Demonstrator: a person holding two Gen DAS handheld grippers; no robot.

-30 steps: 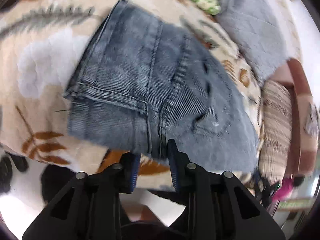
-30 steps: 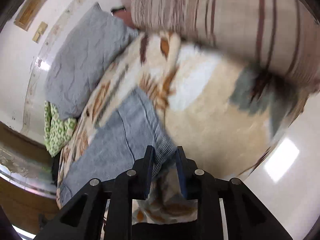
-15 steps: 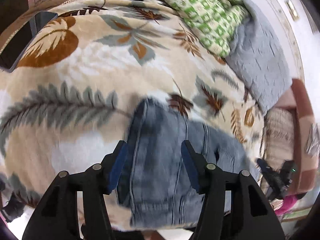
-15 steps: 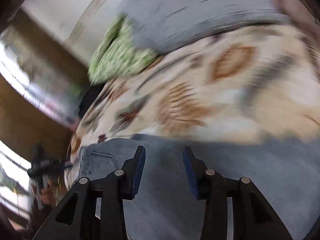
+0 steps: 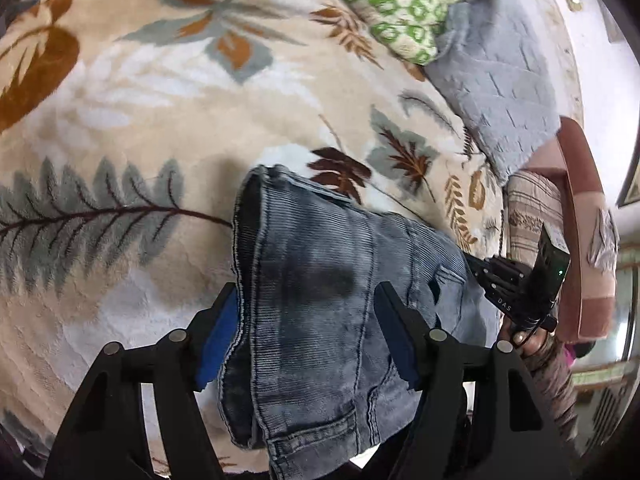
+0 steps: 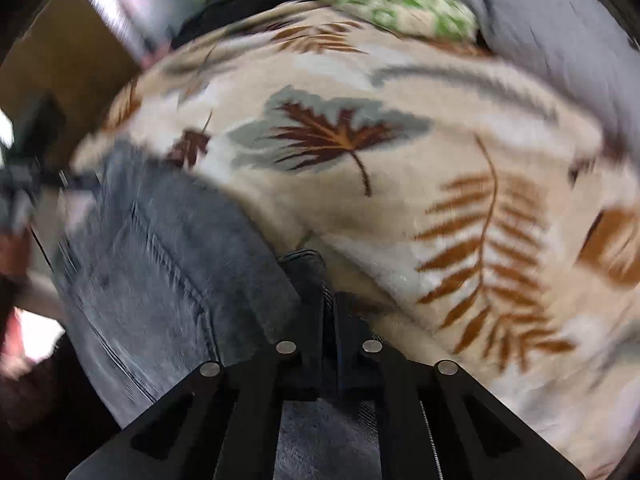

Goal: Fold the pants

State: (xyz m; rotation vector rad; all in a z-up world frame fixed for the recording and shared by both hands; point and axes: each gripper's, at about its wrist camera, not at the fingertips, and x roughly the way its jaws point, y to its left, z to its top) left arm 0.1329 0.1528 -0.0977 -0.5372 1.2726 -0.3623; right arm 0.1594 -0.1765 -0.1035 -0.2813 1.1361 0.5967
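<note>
L gripper (image 5: pixel 306 328) was released: jaws stood wide apart w/ blue pads either side of the folded pants (image 5: pixel 320 304), fabric passing between them w/o being pinched. R gripper (image 6: pixel 329 280) was clenched, jaws pressed together; a dark edge of denim appeared caught between the tips, though motion blur in that view prevented full confirmation. In the L wrist view the R gripper (image 5: pixel 516 284) was seen at the far side of the pants, at the denim edge, w/ the person's hand behind it.

Pants lay in a folded bundle at the near edge of the leaf-print blanket (image 5: pixel 168 128), seams and a pocket facing up; the near end hung over the blanket edge. Beyond the pants, the blanket spread flat. At its far side sat a green-patterned pillow (image 5: pixel 404 8) touching a gray quilted cushion (image 5: pixel 500 80); a striped cushion (image 5: pixel 528 208) rested just beside the R gripper.
</note>
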